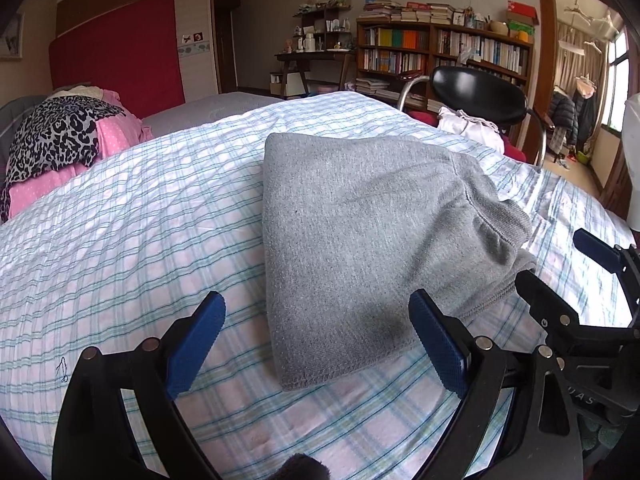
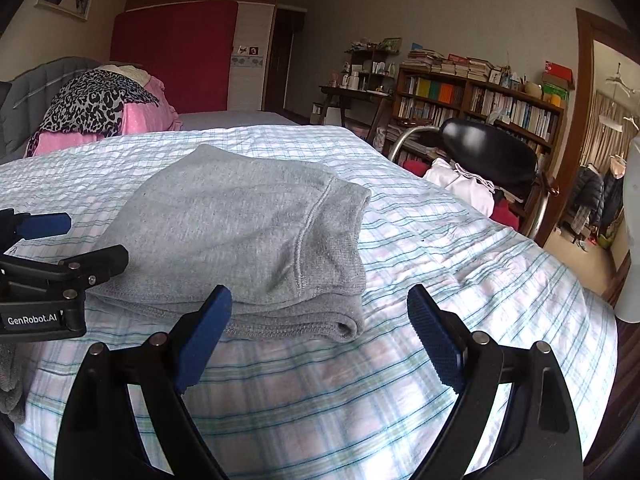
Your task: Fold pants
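Observation:
The grey pants point(image 1: 360, 220) point(image 2: 240, 224) lie folded into a compact stack on the plaid bedsheet point(image 1: 120, 220) point(image 2: 460, 248), with the ribbed waistband on the right side. My left gripper point(image 1: 316, 304) point(image 2: 92, 238) is open at the stack's near left corner. That corner lies between its blue pads point(image 1: 196, 344), and neither pad presses the cloth. My right gripper point(image 2: 320, 294) point(image 1: 552, 258) is open in front of the waistband end and holds nothing.
A pile of pink and leopard-print clothes point(image 1: 60, 136) point(image 2: 100, 108) sits at the bed's far left. A black chair point(image 1: 480, 96) point(image 2: 492, 152) with white cloth on it stands past the bed's right edge. Behind it is a bookshelf point(image 1: 440, 48).

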The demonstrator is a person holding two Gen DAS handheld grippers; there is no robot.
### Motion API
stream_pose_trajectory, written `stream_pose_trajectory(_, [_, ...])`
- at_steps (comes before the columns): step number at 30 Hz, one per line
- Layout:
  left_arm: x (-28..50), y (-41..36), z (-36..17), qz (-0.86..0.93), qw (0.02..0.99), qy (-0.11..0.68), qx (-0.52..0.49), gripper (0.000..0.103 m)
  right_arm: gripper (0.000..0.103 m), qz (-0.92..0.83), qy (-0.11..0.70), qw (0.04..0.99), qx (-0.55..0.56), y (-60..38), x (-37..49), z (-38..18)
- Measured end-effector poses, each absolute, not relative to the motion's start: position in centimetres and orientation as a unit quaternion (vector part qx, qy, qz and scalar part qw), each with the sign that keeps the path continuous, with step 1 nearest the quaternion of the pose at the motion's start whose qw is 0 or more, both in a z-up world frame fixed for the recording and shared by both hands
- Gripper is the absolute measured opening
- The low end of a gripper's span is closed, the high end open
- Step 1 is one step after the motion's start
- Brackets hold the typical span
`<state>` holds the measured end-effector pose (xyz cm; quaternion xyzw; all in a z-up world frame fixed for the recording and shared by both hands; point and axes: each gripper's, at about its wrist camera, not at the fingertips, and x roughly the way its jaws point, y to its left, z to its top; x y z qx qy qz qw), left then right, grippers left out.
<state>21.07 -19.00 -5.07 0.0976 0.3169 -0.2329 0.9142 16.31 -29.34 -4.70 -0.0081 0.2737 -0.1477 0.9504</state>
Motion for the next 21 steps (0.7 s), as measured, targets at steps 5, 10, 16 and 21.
stream_pose_trajectory(5, [20.9,-18.5,-4.5,-0.225,0.924,0.300,0.081,0.092,0.090,-0.147,0.269,0.952,0.000,-29.6,16.1,-4.6])
stream_pose_trajectory(10, [20.4,-18.5,-4.2,-0.213,0.933,0.275,0.092,0.092,0.090,-0.155,0.264,0.952,-0.001,-29.5,15.9,-4.6])
stream_pose_trajectory(16, [20.4,-18.4,-4.1,-0.211,0.937,0.263,0.092,0.092,0.090,-0.149,0.255,0.955,-0.024,-28.5,15.6,-4.5])
stream_pose_trajectory(21, [20.3,-18.3,-4.1,-0.215,0.937,0.260,0.091,0.092,0.090,-0.139,0.252,0.956,-0.047,-27.5,15.7,-4.5])
